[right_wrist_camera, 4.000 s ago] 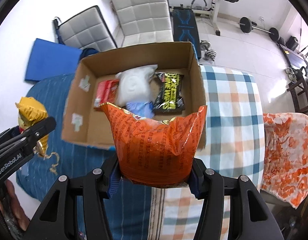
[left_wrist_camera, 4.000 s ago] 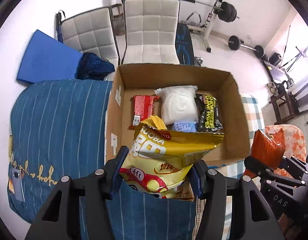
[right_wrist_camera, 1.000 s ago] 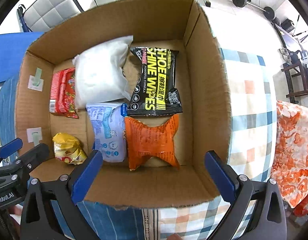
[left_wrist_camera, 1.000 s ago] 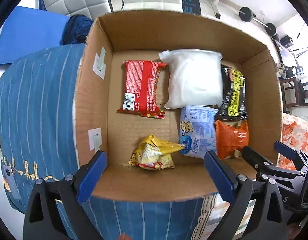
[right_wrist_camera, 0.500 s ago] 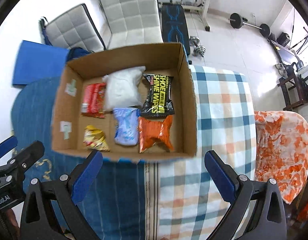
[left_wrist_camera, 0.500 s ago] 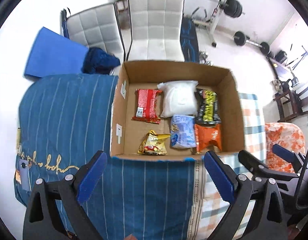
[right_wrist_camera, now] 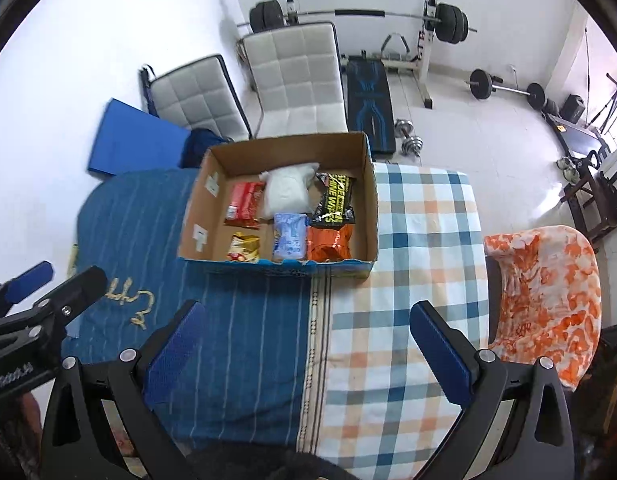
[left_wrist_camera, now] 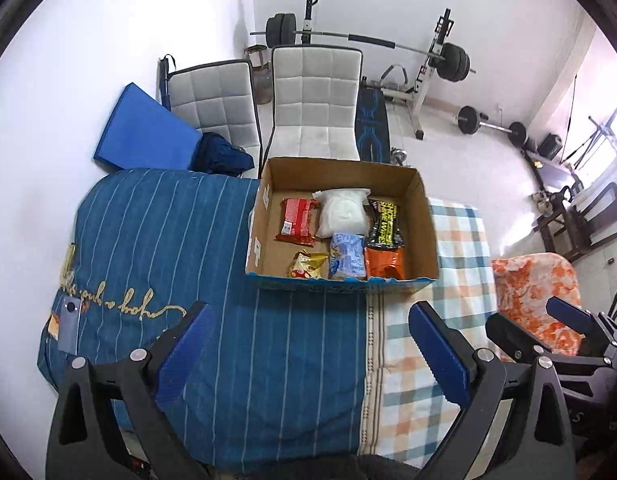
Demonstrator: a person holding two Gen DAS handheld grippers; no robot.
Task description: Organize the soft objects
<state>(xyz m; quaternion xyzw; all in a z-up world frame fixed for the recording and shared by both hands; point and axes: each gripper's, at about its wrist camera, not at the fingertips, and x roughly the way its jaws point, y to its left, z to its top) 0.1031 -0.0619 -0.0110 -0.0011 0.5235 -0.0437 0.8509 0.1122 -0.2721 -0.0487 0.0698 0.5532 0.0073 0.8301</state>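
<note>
While both tongs (left_wrist_camera: 308, 344) (right_wrist_camera: 304, 340) gape empty, 1 cardboard box (left_wrist_camera: 426, 232), 6 soft packets inside, 2 white chairs beyond.

Six soft packets lie flat inside the open cardboard box (left_wrist_camera: 426, 220): red, white, black behind; yellow, blue, orange in front.

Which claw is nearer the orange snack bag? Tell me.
Right. The right claw, open, hangs back almost in line with the orange snack bag; the left claw, open, sits farther to its left.
</note>
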